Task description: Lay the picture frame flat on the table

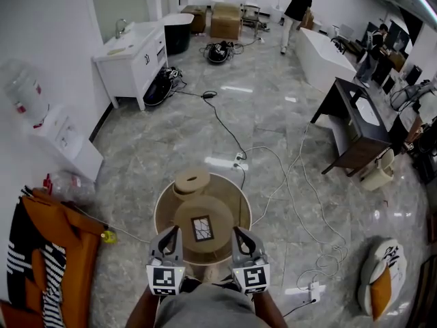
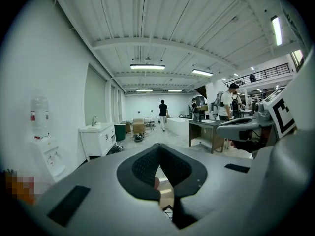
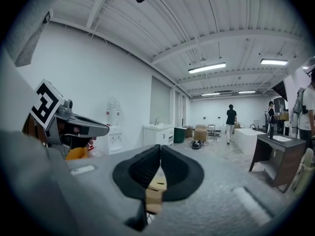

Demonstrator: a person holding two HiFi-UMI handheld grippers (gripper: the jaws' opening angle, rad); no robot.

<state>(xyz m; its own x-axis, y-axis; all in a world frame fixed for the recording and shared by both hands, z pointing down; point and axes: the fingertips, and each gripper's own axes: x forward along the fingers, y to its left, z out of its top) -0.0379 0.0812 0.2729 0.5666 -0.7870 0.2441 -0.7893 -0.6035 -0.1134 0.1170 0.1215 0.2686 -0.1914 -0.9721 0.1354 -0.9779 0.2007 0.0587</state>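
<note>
On round table (image 1: 186,214), picture frame (image 1: 202,228) flat

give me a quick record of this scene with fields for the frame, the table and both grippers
picture frame: appears to lie flat, middle of the tabletop
table: round, wooden, on a marble floor
left gripper: shut, empty, left of the frame, apart from it
right gripper: shut, empty, right of the frame, apart from it

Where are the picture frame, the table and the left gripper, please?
picture frame (image 1: 202,228): head view, middle of its picture.
table (image 1: 183,219): head view, bare top left of the frame.
left gripper (image 2: 159,146): left gripper view, where its jaw tips meet.
</note>
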